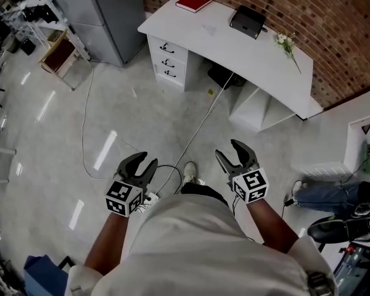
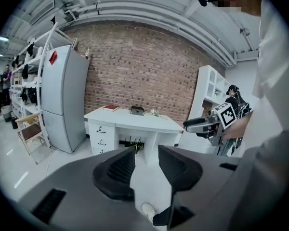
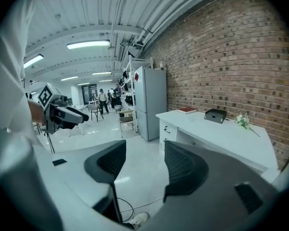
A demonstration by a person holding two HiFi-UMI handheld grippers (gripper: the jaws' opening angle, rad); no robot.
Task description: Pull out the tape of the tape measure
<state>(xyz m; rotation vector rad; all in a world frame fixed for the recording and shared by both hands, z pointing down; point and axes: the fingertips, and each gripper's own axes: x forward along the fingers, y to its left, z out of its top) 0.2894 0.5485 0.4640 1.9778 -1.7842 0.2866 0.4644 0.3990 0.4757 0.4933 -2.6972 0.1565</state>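
Observation:
No tape measure can be made out in any view. In the head view my left gripper [image 1: 145, 161] and my right gripper [image 1: 228, 148] are held side by side in front of my body, above the grey floor, pointing toward the white desk [image 1: 191, 32]. Both are open with nothing between their jaws. The left gripper view shows its own dark jaws [image 2: 145, 153] apart, with the right gripper [image 2: 197, 124] off to the right. In the right gripper view the jaws [image 3: 144, 150] also stand wide, and the left gripper [image 3: 67, 113] is at the left.
On the desk lie a red book [image 1: 194, 2], a black box [image 1: 246, 20] and a flower sprig [image 1: 288, 42]. A grey fridge [image 1: 105, 17] stands left of it. A cable [image 1: 197, 128] runs across the floor. A person's legs [image 1: 324, 195] are at the right.

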